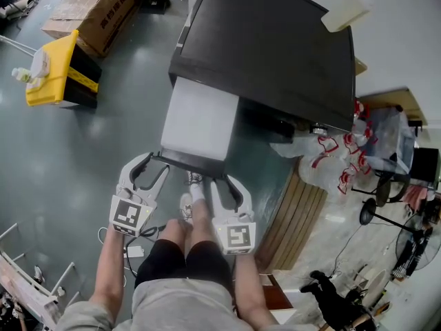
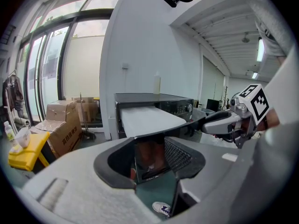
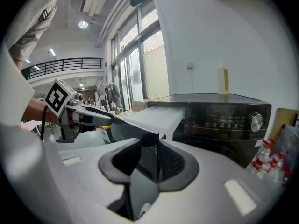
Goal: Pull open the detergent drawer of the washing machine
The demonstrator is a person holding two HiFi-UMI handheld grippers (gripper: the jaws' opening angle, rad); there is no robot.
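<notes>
We see the drawer (image 1: 200,119) well out of the washing machine (image 1: 269,47), running from the machine's front toward 6 o'clock in the head view, with its pale top exposed. The left gripper (image 1: 155,163) is clamped on the drawer's dark front panel (image 1: 193,161) at the 7 o'clock end. The right gripper (image 1: 224,180) is clamped on the same panel at the 5 o'clock end. Both gripper views show the panel pinched between the pads, the left set wider than the right. We judge the pull mostly done. What's left is maybe a last bit of travel, if any, then letting go. A yellow bin (image 1: 52,71) sits at 10 o'clock, well apart.
</notes>
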